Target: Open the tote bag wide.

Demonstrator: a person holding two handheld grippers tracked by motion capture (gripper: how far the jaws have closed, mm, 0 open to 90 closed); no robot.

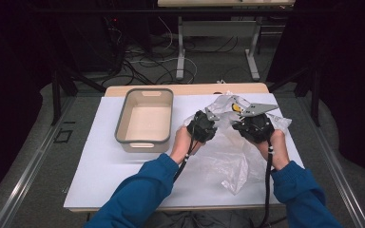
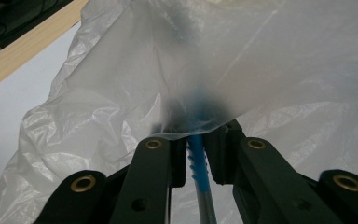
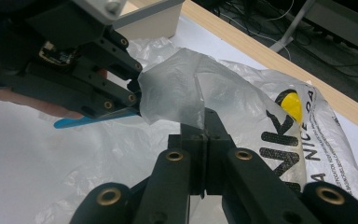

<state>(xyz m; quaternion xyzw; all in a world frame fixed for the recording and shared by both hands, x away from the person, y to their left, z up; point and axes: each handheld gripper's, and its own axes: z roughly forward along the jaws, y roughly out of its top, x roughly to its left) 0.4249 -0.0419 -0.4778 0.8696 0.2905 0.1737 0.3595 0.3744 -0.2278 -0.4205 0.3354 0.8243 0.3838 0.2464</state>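
The grey bin (image 1: pixel 145 119) stands at ten o'clock on the white mat (image 1: pixel 100 166) — the one solid obstacle. The crumpled plastic bag (image 1: pixel 228 159) sprawls from centre to three o'clock. Open mat lies at seven to eight o'clock — and a narrow lane runs between bin and bag.

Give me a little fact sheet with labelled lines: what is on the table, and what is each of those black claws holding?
Table: white sheet over a wooden top
Bin: empty grey-rimmed plastic bin, left of the bag
Bag: crumpled translucent plastic bag with black print and a yellow spot
Left gripper: shut on a blue ridged stick whose tip reaches into the bag
Right gripper: shut on the bag's edge, lifting it
Hands: blue sleeves, one gripper in each hand
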